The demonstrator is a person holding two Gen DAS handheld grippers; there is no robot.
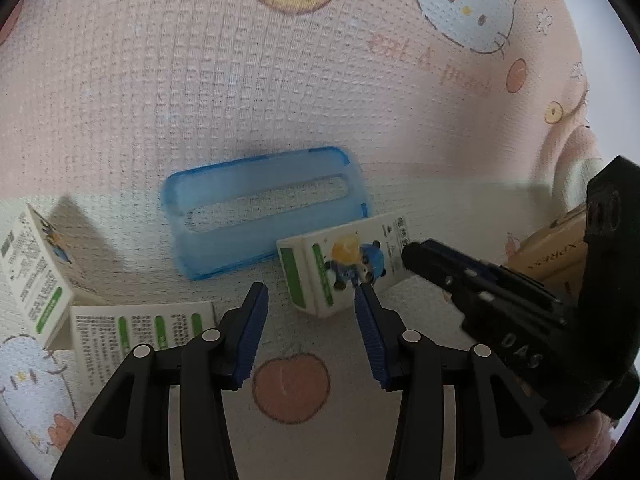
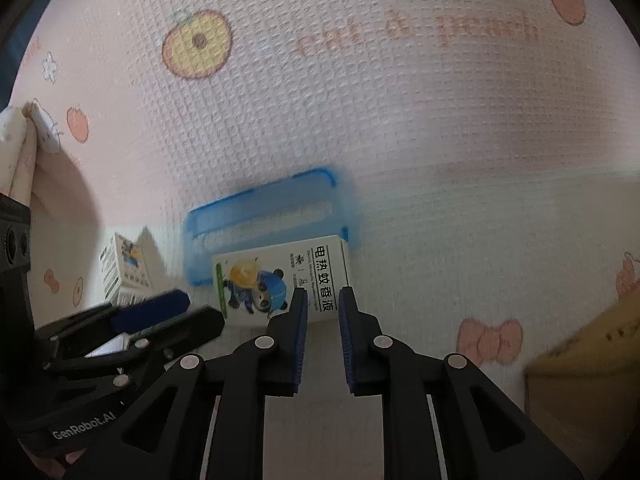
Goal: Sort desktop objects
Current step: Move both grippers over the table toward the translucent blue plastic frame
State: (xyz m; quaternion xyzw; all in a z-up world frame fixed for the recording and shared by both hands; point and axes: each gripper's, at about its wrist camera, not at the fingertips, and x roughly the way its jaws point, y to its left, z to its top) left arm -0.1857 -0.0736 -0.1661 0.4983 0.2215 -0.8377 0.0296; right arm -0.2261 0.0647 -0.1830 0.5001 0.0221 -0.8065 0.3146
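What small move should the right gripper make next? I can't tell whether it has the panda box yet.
Probably ease the right gripper forward a little. Its jaws are narrow with an empty gap, and the white panda box lies just past the fingertips, against the blue tray, so nothing is gripped yet.

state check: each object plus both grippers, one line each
blue tray: lying flat on the mat, nothing in it
panda box: lying face up against the tray's near edge, not gripped
left gripper: open, jaws wide, nothing between them
right gripper: jaws narrow with a gap, empty, tips at the panda box
two white boxes: at left, one propped up, one flat
brown box: at right, blurred, state unclear
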